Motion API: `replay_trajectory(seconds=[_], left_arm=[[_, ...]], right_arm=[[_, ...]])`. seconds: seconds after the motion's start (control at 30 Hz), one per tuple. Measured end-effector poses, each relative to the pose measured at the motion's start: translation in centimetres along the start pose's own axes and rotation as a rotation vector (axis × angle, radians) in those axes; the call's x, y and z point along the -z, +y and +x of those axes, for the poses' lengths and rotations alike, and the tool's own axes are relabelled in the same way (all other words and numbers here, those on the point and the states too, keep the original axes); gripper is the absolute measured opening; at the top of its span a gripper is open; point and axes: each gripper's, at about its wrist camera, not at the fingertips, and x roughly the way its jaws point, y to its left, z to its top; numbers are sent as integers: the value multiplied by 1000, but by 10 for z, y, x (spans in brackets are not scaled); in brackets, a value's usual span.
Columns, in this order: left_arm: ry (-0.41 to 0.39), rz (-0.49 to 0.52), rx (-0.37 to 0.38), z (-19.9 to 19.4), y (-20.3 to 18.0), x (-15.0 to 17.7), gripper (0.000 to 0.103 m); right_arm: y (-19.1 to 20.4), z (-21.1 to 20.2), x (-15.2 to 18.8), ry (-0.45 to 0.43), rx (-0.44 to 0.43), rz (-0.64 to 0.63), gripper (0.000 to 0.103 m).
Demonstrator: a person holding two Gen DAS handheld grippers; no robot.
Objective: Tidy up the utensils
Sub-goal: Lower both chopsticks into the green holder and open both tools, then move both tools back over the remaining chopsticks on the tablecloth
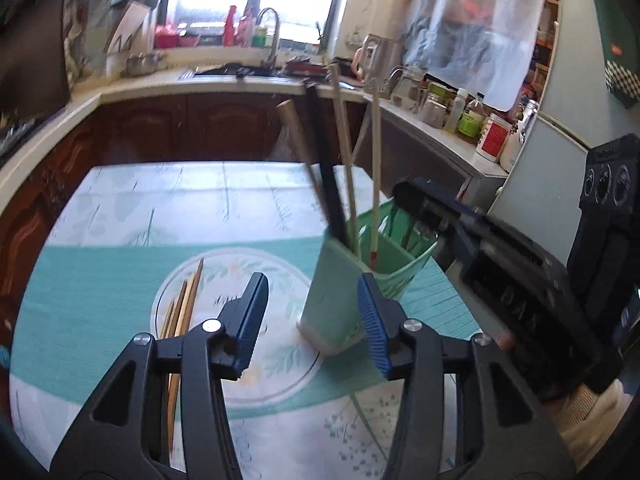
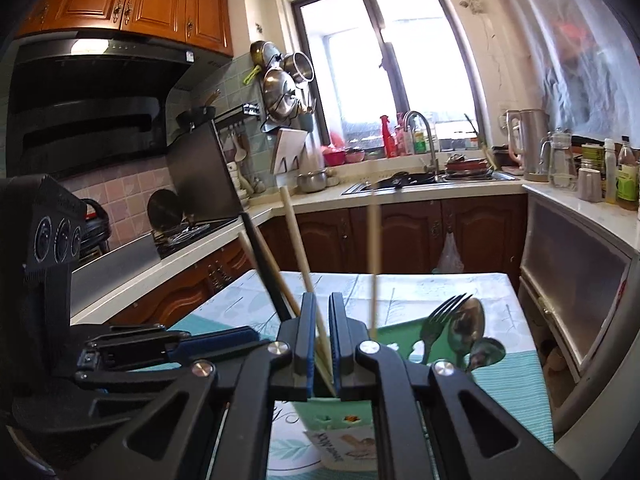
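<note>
A pale green utensil holder (image 1: 336, 280) stands on the teal-patterned tablecloth (image 1: 100, 288). In it stand black chopsticks (image 1: 326, 176) and light wooden ones (image 1: 346, 152). Several more wooden chopsticks (image 1: 186, 300) lie loose on the cloth to the holder's left. My left gripper (image 1: 312, 300) is open, nothing pressed between its pads, and the holder is just beyond its fingertips. My right gripper (image 2: 323, 320) is over the holder (image 2: 316, 410), shut on a light wooden chopstick (image 2: 298, 240) that leans up to the left. A fork (image 2: 440, 316) and spoons (image 2: 466, 324) fill the holder's other compartment.
A counter with bottles and jars (image 1: 472, 120) runs along the right, beside a white fridge (image 1: 536, 160). The sink and tap (image 2: 420, 148) lie under the window, the stove (image 2: 180, 236) to the left. A person's sleeve (image 1: 592, 412) shows behind the right gripper's body (image 1: 520, 272).
</note>
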Motion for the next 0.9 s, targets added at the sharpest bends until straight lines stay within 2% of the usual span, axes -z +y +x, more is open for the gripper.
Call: replay_trajectory(seconds=[0.07,0.2,0.27,0.33,0.43,0.67,0.9], left_arm=[[27,-15,-25,-5,10,6,43],[63,-54,-71,-12,34,19,43],[81,-84,-84,-12,46,23,43],[90,-111,-99,-14,57,28,43],[98,-126,-106,-17,67,30,43],[134,-131,-165,-12,77,26,43],[213,-164,-265,1,97,28,43]], right_arm=[[2,0,0,10,4,5,12],[-4,-1,-8,6,69,46,29],[-10,2,-14,6,91,71,33],[-15,9,-20,17,129,85,33],[-23,24,-25,60,127,124,33],[-39,48,-29,96,76,255,33],[-36,57,-23,189,-147,329,33]])
